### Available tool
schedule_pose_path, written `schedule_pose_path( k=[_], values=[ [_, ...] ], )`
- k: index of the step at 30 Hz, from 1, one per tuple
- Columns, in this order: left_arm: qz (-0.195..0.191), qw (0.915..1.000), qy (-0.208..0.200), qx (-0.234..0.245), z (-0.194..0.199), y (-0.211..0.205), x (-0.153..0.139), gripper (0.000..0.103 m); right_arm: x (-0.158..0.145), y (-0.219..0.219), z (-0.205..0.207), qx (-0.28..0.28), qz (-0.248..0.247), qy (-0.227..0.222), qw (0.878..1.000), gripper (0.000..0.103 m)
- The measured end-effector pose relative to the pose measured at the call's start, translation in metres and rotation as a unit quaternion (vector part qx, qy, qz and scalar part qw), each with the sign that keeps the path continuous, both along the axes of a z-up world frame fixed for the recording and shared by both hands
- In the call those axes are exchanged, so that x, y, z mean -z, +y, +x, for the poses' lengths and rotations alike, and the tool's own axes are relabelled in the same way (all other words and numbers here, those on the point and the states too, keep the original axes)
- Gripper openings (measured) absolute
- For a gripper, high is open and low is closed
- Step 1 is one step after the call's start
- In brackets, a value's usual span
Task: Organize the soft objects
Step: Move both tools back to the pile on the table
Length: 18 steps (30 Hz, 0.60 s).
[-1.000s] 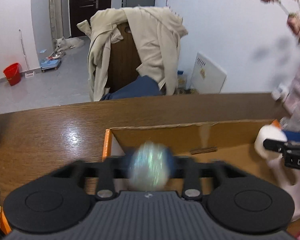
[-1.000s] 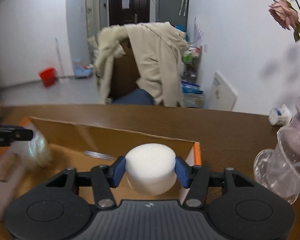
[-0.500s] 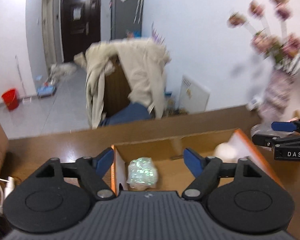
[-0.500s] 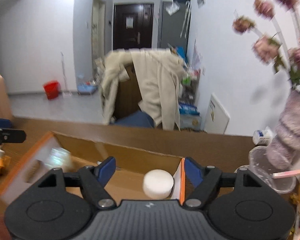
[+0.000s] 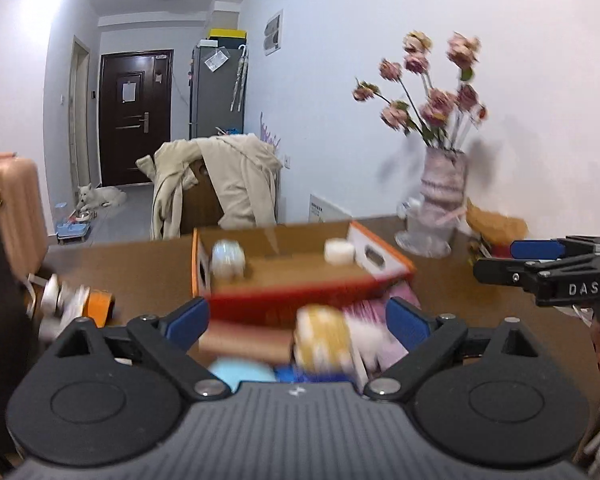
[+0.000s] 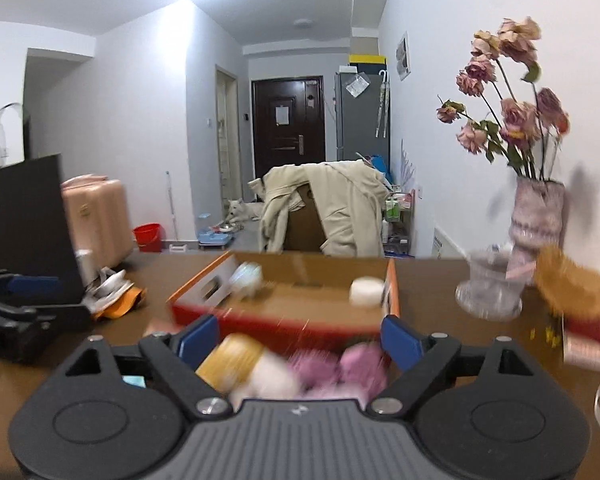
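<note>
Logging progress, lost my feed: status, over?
Left gripper open, empty. Right gripper open, empty. White sponge and shiny ball inside box. More soft items near grippers, blurred.

Open-topped cardboard box (image 6: 392, 292) reachable from above, soft toys (image 6: 320, 368) crowding its near side, vase (image 6: 536, 216) close on the right

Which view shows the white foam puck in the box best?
The right wrist view: the white foam puck lies nearer and larger, against the cardboard box's right wall. The left wrist view shows it smaller and farther, at the box's far right.
</note>
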<state>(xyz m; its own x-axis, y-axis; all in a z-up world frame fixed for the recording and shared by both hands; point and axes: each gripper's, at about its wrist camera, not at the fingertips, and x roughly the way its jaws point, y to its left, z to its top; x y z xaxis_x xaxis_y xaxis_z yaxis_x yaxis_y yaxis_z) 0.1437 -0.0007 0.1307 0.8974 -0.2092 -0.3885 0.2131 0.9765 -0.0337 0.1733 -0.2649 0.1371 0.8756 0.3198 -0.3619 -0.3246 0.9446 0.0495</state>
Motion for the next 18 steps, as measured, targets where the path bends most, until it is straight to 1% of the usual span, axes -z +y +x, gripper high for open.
schedule_pose_path(
  k=[2, 3, 5, 6, 8, 10, 12, 15, 17, 18],
  values=[
    [-0.008, 1.0, 0.005, -0.003, -0.026, -0.001, 0.017, 0.098, 0.022, 0.003, -0.034, 0.016, -0.009, 0.0, 1.0, 0.09],
    [-0.02, 0.9997, 0.012, -0.004, -0.036, -0.002, 0.025, 0.098, 0.033, 0.004, -0.048, 0.03, -0.009, 0.004, 0.999, 0.09],
    [-0.032, 0.999, 0.031, 0.005, -0.052, -0.003, 0.041, 0.098, 0.053, 0.004, -0.069, 0.046, -0.006, 0.022, 0.999, 0.09],
    [-0.026, 0.9989, 0.038, 0.01, -0.056, -0.007, 0.047, 0.098, 0.061, 0.002, -0.074, 0.044, -0.007, 0.034, 0.998, 0.09],
    [-0.009, 0.9991, 0.04, 0.013, -0.063, -0.017, 0.055, 0.098, 0.074, -0.002, -0.081, 0.039, -0.011, 0.056, 0.998, 0.09],
    [-0.01, 0.9989, 0.041, 0.017, -0.063, -0.022, 0.057, 0.098, 0.079, -0.008, -0.083, 0.049, -0.006, 0.063, 0.997, 0.09],
    [-0.019, 0.9987, 0.042, 0.023, -0.059, -0.026, 0.058, 0.098, 0.079, -0.013, -0.083, 0.058, 0.01, 0.064, 0.996, 0.089],
    [-0.027, 0.9978, 0.051, 0.033, -0.049, -0.034, 0.064, 0.096, 0.084, -0.018, -0.079, 0.06, 0.029, 0.063, 0.996, 0.088],
    [-0.036, 0.9959, 0.073, 0.039, -0.035, -0.04, 0.071, 0.084, 0.09, -0.019, -0.073, 0.062, 0.032, 0.069, 0.995, 0.082],
    [-0.04, 0.9945, 0.087, 0.044, -0.026, -0.043, 0.074, 0.08, 0.094, -0.019, -0.068, 0.06, 0.034, 0.074, 0.995, 0.081]
  ],
)
